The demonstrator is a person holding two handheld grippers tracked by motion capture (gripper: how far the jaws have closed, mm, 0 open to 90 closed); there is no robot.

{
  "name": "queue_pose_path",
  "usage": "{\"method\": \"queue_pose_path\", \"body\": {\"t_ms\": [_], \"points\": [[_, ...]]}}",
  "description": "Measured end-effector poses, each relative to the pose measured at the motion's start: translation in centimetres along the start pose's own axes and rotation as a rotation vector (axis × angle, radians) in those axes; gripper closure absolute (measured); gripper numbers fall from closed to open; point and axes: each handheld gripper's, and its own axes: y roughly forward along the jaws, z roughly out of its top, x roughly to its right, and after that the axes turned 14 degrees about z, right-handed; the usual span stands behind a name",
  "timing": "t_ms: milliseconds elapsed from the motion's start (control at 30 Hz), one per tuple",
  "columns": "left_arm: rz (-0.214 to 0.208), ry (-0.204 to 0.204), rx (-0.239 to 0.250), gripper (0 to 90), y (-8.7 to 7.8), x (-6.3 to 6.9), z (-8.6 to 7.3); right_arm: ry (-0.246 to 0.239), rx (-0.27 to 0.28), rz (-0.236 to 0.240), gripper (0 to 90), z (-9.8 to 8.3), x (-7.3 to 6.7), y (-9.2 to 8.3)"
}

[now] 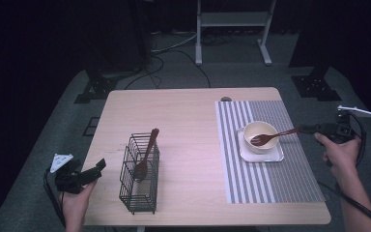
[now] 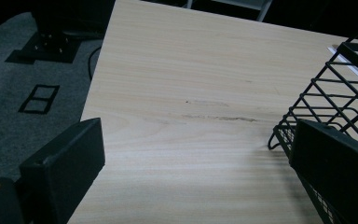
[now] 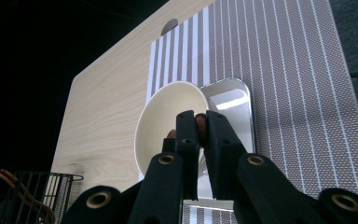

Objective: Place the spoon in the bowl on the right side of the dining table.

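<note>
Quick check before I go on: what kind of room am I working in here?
Probably a lab or recording studio staged as a dining spot: a light wooden table on grey carpet with dark surroundings, trailing floor cables by a white metal stand, and a striped grey placemat.

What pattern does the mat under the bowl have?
The rectangular woven placemat has grey and white stripes, broad on its left part, thin elsewhere; the right gripper view shows this best.
</note>
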Motion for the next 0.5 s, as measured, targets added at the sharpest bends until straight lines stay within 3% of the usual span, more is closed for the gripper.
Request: {"method": "queue_pose_path", "body": {"t_ms": [500], "points": [[0.002,-0.004,-0.001,2.5,0.08,-0.08,0.01,0.013,-0.008,0.008,83.2,-0.33,0.96,1.08]]}}
